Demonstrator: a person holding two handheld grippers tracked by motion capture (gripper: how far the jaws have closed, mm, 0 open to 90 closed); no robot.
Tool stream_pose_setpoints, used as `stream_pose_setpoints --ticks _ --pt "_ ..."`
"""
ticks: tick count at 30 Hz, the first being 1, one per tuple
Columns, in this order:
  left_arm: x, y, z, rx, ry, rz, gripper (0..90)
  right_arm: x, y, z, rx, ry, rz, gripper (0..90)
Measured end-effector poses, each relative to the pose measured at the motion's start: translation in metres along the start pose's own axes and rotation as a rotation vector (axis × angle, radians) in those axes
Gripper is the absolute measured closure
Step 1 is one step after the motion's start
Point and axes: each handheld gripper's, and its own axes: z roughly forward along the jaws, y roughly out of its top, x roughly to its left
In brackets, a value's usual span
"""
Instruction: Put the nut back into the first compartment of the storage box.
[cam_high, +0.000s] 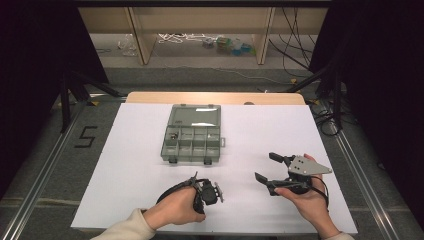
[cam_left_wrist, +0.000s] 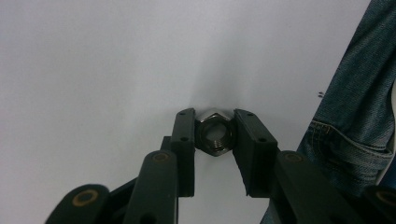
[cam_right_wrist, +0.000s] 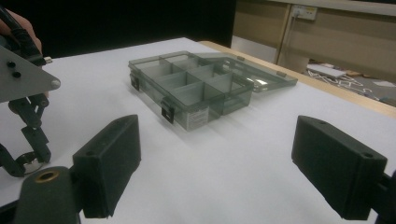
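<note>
Left gripper view: left claw (cam_left_wrist: 214, 135) pinching hex nut (cam_left_wrist: 214, 135); right claw (cam_right_wrist: 229, 163) spread, nothing btwn.

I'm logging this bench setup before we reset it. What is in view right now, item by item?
hex nut: one, dark metal, clamped between the jaws of the left gripper, just above the white sheet
compartment box: one, grey see-through plastic, lid open and lying flat behind it, middle of the sheet; a small item sits in its far left compartment, too small to tell
white sheet: one, covers the tabletop
table: one, light wood, its far edge shows beyond the sheet
left gripper: one, black, shut on the nut, near edge left of centre
right gripper: one, black with a grey plate, jaws wide open, nothing between them, near edge right
</note>
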Motion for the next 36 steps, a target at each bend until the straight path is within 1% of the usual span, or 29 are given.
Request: stream_pose_setpoints --ticks 2,4,5,8,9,12,14,18,22,23,27,32,36 --pt "0.001 0.0 -0.001 -0.011 0.008 0.007 70.2 0.0 0.0 0.0 -0.002 0.001 -0.001 16.6" --pt "0.001 0.0 -0.004 -0.016 0.009 -0.005 70.2 0.0 0.0 0.0 -0.001 0.0 -0.001 16.6" --pt "0.002 -0.001 -0.005 -0.028 0.015 0.001 70.2 0.0 0.0 0.0 -0.001 -0.001 -0.001 16.6" --pt "0.004 -0.001 -0.008 -0.036 0.018 -0.001 70.2 0.0 0.0 0.0 0.001 -0.001 0.0 16.6" --pt "0.004 -0.002 -0.008 -0.043 0.018 -0.008 70.2 0.0 0.0 -0.001 0.008 -0.007 -0.001 16.6" --pt "0.007 -0.003 -0.011 -0.051 0.022 -0.017 70.2 0.0 0.0 0.0 -0.001 -0.004 -0.005 16.6" --pt "0.009 -0.004 -0.013 -0.063 0.03 -0.021 70.2 0.0 0.0 -0.001 0.003 -0.006 -0.01 16.6" --pt "0.012 -0.006 -0.017 -0.08 0.039 -0.04 70.2 0.0 0.0 0.0 -0.002 -0.002 -0.004 16.6" --pt "0.015 -0.007 -0.021 -0.093 0.048 -0.046 70.2 0.0 0.0 0.0 -0.001 -0.004 -0.005 16.6" --pt "0.016 -0.008 -0.022 -0.103 0.052 -0.051 70.2 0.0 0.0 0.0 -0.002 -0.004 -0.005 16.6" --pt "0.019 -0.009 -0.025 -0.11 0.064 -0.063 70.2 0.0 0.0 0.0 -0.001 -0.003 -0.005 16.6" --pt "0.025 -0.012 -0.029 -0.131 0.083 -0.09 70.2 0.0 0.0 0.0 0.002 -0.009 -0.005 16.6" --pt "0.029 -0.014 -0.034 -0.14 0.091 -0.1 70.2 0.0 0.0 0.0 0.003 -0.004 -0.004 16.5"
